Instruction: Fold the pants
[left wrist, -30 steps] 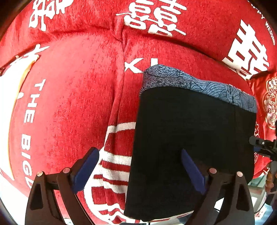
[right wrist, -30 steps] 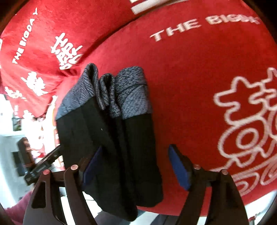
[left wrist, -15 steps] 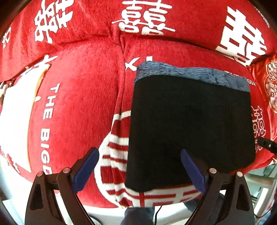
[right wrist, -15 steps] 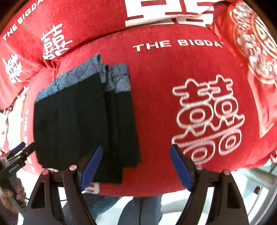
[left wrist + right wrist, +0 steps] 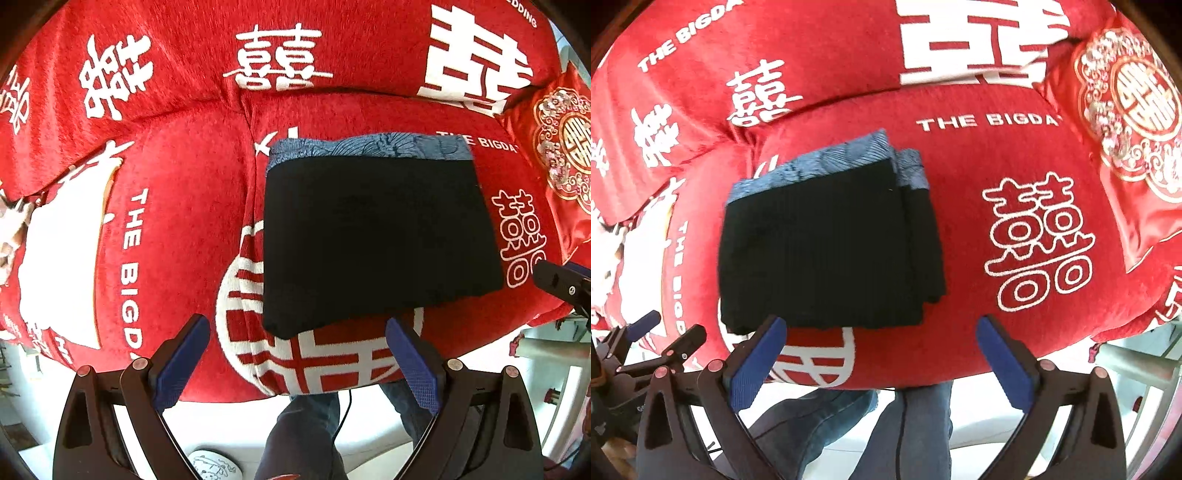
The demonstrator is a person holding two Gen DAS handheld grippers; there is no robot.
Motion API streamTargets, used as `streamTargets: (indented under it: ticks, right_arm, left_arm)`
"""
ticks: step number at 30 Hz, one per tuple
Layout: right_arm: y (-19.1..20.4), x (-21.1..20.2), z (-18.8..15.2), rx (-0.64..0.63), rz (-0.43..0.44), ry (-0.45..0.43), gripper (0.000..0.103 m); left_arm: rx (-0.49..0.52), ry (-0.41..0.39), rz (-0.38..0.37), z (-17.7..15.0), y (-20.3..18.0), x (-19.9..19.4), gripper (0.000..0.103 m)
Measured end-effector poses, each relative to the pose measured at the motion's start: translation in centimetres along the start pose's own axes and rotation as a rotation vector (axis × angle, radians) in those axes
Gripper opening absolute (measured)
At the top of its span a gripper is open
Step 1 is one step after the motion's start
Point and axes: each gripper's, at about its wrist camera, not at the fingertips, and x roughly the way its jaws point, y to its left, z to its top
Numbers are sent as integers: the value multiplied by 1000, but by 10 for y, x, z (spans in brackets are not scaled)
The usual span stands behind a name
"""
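1. Two grippers hang at the front edge of a red sofa [image 5: 177, 177], both with blue-padded fingers spread wide and holding nothing.
2. The black pants [image 5: 376, 236] lie folded into a compact rectangle on the seat cushion, the blue-grey patterned waistband [image 5: 369, 147] along the far edge toward the backrest.
3. The left gripper [image 5: 297, 363] sits just short of the pants' near edge, apart from the fabric.
4. The right gripper [image 5: 879, 354] sits near the pants [image 5: 827, 251], where stacked layers show along the right side.
5. A red embroidered cushion [image 5: 1126, 103] rests at the far right.
6. Jeans-clad legs [image 5: 827, 424] appear below the sofa edge.
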Motion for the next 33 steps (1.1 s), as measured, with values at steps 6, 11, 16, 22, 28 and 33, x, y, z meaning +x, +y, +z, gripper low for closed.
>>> streamTargets:
  ticks: [6, 11, 16, 22, 28, 33]
  right_arm:
    - [14, -22, -9, -25, -4, 41, 103]
    - [19, -37, -13, -27, -25, 55, 103]
    - [24, -42, -12, -42, -54, 64, 103]
    - [27, -42, -11, -48, -43, 84, 103]
    - [30, -48, -9, -55, -42, 70, 103]
    - [33, -51, -10, -59, -42, 60, 102]
  left_arm:
    - [12, -17, 24, 0, -1, -28, 96]
    - [-10, -17, 33, 3, 6, -45, 96]
    - [-19, -30, 44, 3, 8, -56, 96]
    - [-30, -20, 44, -1, 7, -61, 96]
    - [-19, -30, 44, -1, 5, -69, 96]
    - [-19, -28, 41, -1, 5, -70, 96]
